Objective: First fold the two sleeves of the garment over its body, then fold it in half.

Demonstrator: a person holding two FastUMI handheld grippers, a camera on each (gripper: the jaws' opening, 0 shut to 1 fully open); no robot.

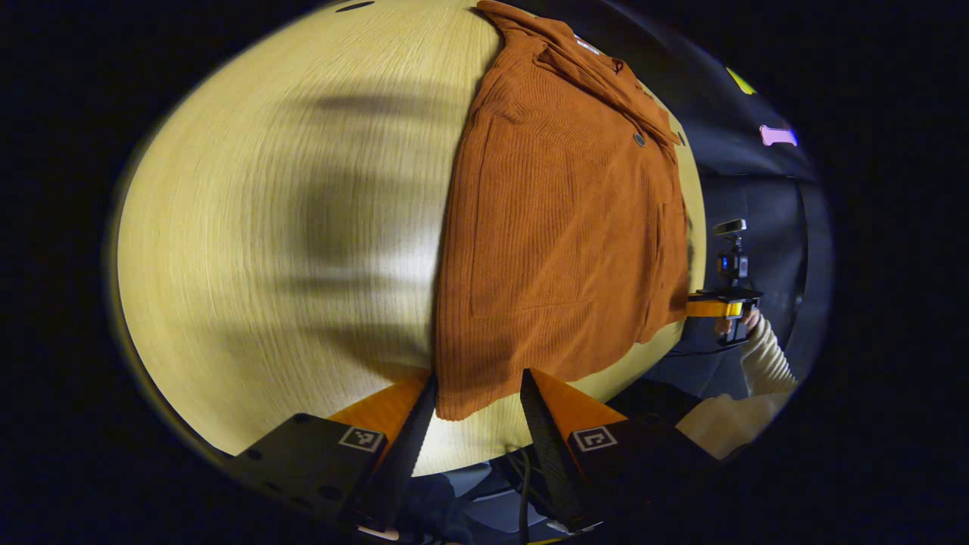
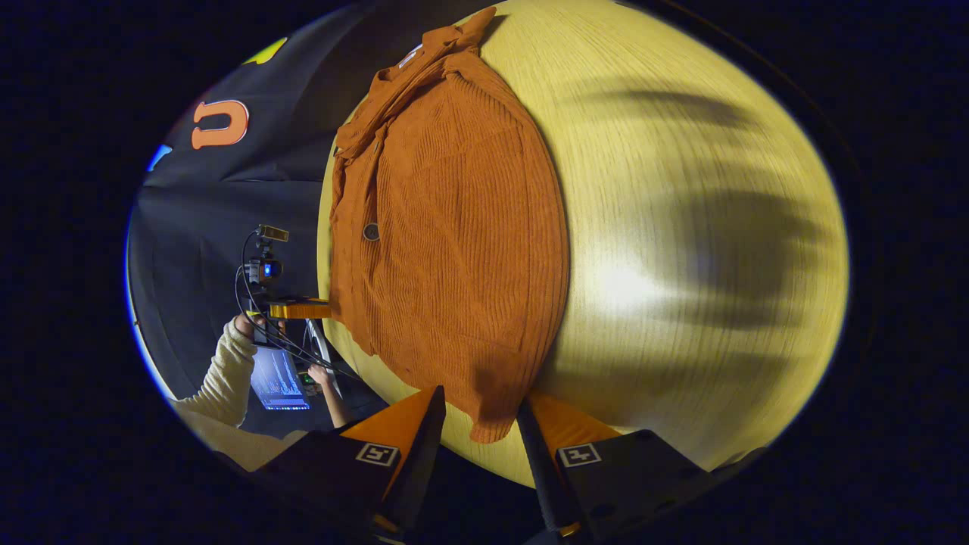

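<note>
A rust-orange corduroy shirt [image 1: 560, 242] lies flat on the pale wooden table [image 1: 288, 227], collar at the far end, its sleeves laid in over the body. In the left gripper view, my left gripper [image 1: 478, 376] stands open at the near table edge, one hem corner lying between its fingers. In the right gripper view, my right gripper [image 2: 480, 395] is open around the other hem corner of the shirt [image 2: 454, 250]. Each view shows the other gripper farther off at the shirt's side: the right one [image 1: 711, 308] held by a hand in a white sleeve, the left one [image 2: 299, 309] likewise.
Wide bare tabletop [image 2: 681, 250] stretches beside the shirt, crossed by soft shadows. Beyond the table edge hangs the black booth wall [image 2: 219, 189]. A lit laptop screen [image 2: 278, 378] and a person's hand [image 2: 318, 375] sit low, past the table's near edge.
</note>
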